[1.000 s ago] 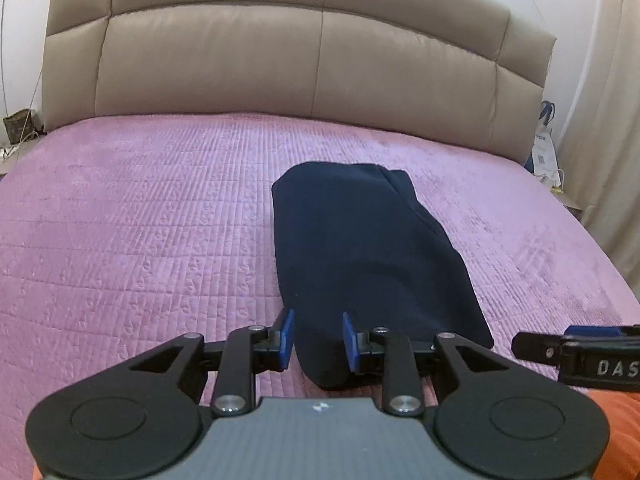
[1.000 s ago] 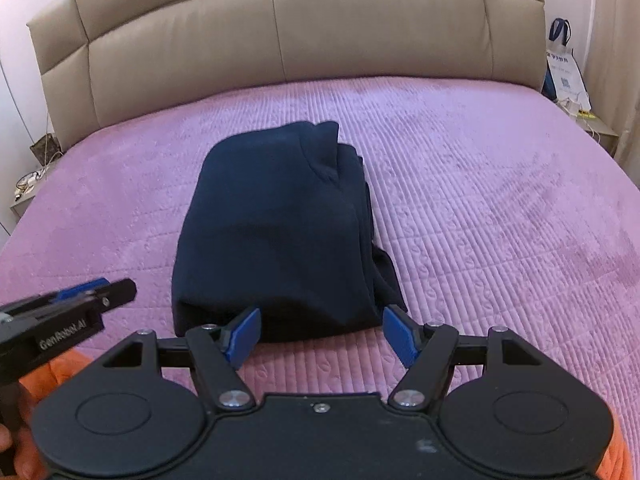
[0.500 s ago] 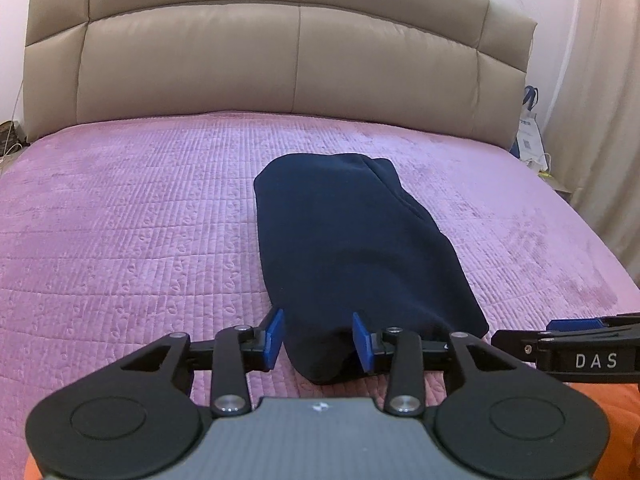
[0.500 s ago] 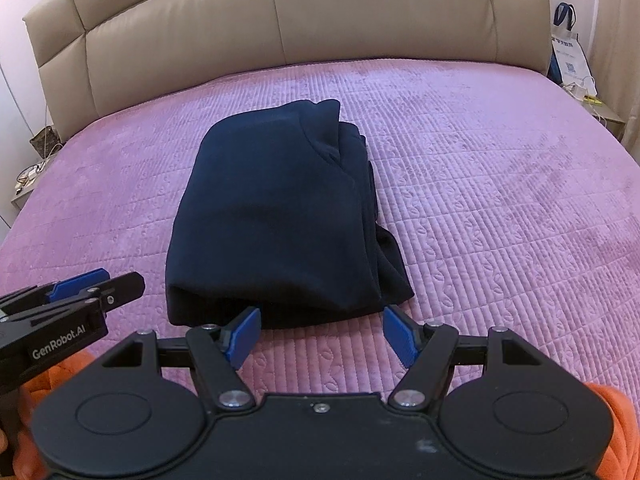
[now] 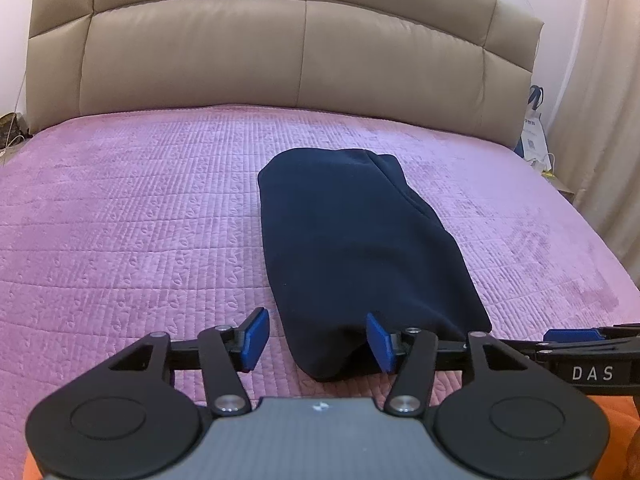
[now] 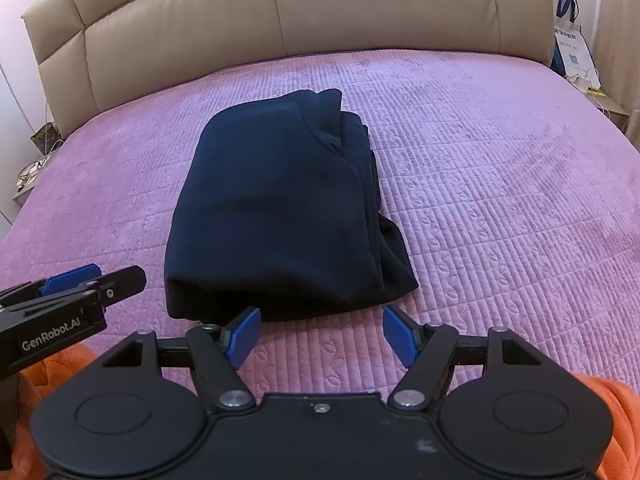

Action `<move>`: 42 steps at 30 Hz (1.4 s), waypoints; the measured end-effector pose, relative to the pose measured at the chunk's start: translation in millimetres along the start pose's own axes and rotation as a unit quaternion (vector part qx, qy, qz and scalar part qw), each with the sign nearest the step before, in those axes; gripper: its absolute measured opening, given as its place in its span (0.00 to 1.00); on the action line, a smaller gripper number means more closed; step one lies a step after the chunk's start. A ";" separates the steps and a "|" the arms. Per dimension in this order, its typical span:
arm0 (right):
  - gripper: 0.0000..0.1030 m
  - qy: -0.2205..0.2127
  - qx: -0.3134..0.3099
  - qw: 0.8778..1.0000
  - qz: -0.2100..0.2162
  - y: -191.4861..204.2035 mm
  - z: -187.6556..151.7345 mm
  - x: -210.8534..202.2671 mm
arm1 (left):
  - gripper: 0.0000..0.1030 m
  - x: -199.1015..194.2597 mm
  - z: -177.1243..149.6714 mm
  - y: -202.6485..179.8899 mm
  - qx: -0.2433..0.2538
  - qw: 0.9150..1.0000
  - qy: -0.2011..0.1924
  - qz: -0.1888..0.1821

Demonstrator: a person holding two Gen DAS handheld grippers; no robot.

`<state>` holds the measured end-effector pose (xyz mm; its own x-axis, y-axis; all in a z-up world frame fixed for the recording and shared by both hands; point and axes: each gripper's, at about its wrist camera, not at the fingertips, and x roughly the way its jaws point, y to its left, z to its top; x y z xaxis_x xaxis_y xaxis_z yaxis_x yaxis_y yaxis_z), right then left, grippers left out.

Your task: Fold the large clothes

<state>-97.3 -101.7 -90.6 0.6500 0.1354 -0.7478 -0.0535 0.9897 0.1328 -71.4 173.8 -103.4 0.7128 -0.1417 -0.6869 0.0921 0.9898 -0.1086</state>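
A dark navy folded garment (image 5: 360, 240) lies in a thick oblong bundle on the purple quilted bed cover (image 5: 120, 220). My left gripper (image 5: 317, 340) sits at the bundle's near left corner. Its jaws are opening: the corner lies loosely between the blue pads, and the left pad stands clear of the cloth. In the right wrist view the same garment (image 6: 272, 208) shows stacked layers along its right side. My right gripper (image 6: 322, 340) hovers open just short of the near edge, with only bed cover between its fingers. Each gripper shows in the other's view: the left gripper (image 6: 80, 284) and the right gripper (image 5: 576, 340).
A beige padded headboard (image 5: 280, 52) closes off the far side of the bed. A white and blue bag (image 6: 570, 40) stands at the right of the bed, and a small side table with cables (image 6: 36, 160) at the left. Orange sleeves (image 6: 616, 420) show behind the grippers.
The left gripper's pads have spread apart from a narrow pinch on the garment's near corner, and the corner now rests loose on the bed. The right gripper has kept its wide opening.
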 end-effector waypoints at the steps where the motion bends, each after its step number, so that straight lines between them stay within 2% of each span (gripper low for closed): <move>1: 0.79 0.001 0.001 1.000 0.001 -0.2 -0.2 0.5 | 0.59 -0.2 0.0 -0.2 0.000 1.000 0.000 0.003; 22: 0.79 0.012 0.003 1.000 0.009 -5.6 -1.4 5.2 | 0.61 -5.5 -2.4 -4.1 0.020 1.000 -0.020 0.014; 42: 0.79 0.016 0.000 1.000 0.013 -5.0 -1.9 7.3 | 0.68 -5.9 -4.0 -8.6 0.037 0.999 -0.022 0.027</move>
<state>-93.7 -105.5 -98.0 0.6241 0.1621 -0.7644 -0.0693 0.9859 0.1525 -79.2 166.0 -101.2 0.7480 -0.0894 -0.6577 0.1025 0.9946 -0.0187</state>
